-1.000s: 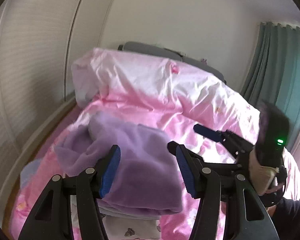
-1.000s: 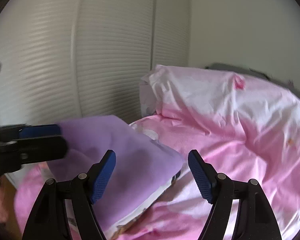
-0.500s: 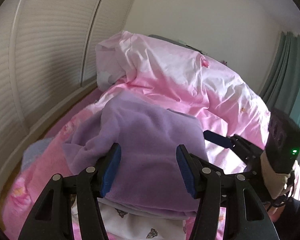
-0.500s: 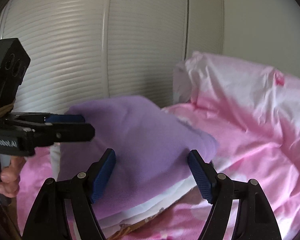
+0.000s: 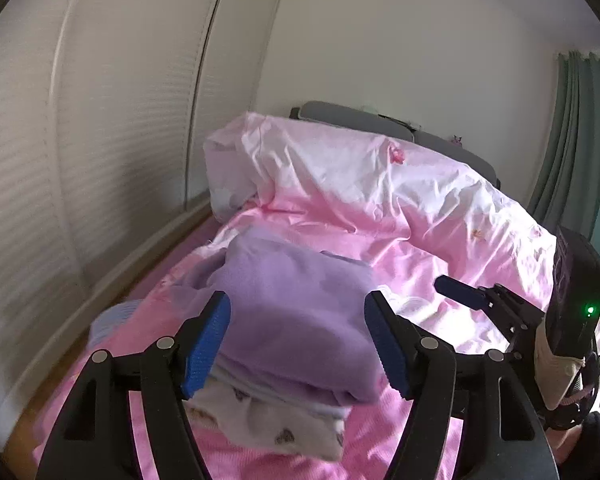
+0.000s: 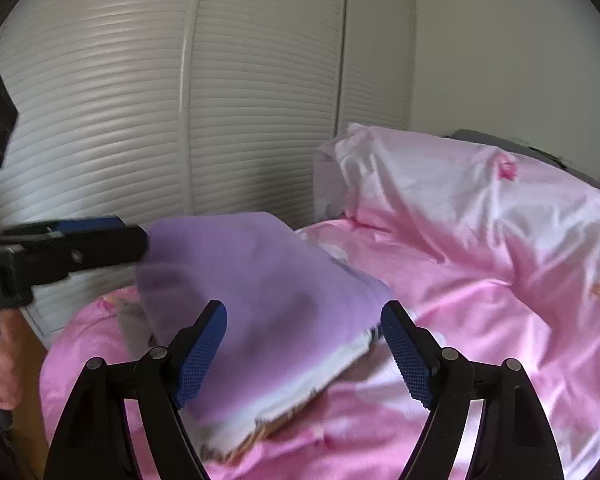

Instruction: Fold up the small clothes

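A folded purple garment [image 5: 296, 312] lies on top of a small stack of folded clothes, with a white printed piece [image 5: 268, 424] under it, on the pink bed [image 5: 380, 248]. My left gripper [image 5: 300, 344] is open and empty, its fingers either side of the stack's near end. My right gripper [image 6: 304, 356] is open and empty, just before the purple garment [image 6: 260, 280]. The right gripper shows at the right of the left wrist view [image 5: 460, 294]. The left gripper shows at the left of the right wrist view [image 6: 100, 236], beside the garment.
A crumpled pink and white duvet [image 5: 360, 176] is heaped at the head of the bed. White louvred wardrobe doors [image 6: 140, 100] run along the left. A green curtain [image 5: 580, 140] hangs at the right. A light blue cloth [image 5: 112, 316] lies at the bed's left edge.
Both grippers have pulled back a little from the stack and stayed open. The purple garment lies settled on the stack.
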{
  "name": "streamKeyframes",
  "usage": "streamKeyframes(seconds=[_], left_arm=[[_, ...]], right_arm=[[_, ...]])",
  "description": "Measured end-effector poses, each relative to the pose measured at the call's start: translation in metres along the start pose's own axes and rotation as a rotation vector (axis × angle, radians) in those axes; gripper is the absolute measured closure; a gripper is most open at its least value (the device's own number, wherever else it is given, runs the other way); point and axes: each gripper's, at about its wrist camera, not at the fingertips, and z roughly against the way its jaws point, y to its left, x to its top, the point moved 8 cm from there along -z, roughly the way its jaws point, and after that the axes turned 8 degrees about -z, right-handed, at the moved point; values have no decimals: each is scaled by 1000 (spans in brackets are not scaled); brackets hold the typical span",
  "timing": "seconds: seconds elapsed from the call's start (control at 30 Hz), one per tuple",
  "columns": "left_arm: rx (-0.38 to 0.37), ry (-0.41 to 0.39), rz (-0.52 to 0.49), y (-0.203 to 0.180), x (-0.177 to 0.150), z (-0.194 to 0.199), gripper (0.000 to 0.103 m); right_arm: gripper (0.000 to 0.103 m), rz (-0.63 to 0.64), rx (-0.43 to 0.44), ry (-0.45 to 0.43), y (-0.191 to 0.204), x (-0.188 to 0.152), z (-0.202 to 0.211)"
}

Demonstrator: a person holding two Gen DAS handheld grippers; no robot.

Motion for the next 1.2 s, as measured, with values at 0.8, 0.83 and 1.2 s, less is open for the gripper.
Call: streamKeyframes(seconds=[0.8,0.83,1.2], left_arm=[[78,-108,-159,-211,-86,238,12],[75,-115,-166,-222,-89,242,6],[-6,-74,-251,-341,-133,256,0]], right_arm=[[9,-207,-378,-212,-92,-109,415],[7,-226,-404,-217,-99,-118,433],[2,-348,-619,-254,-158,-191,560]])
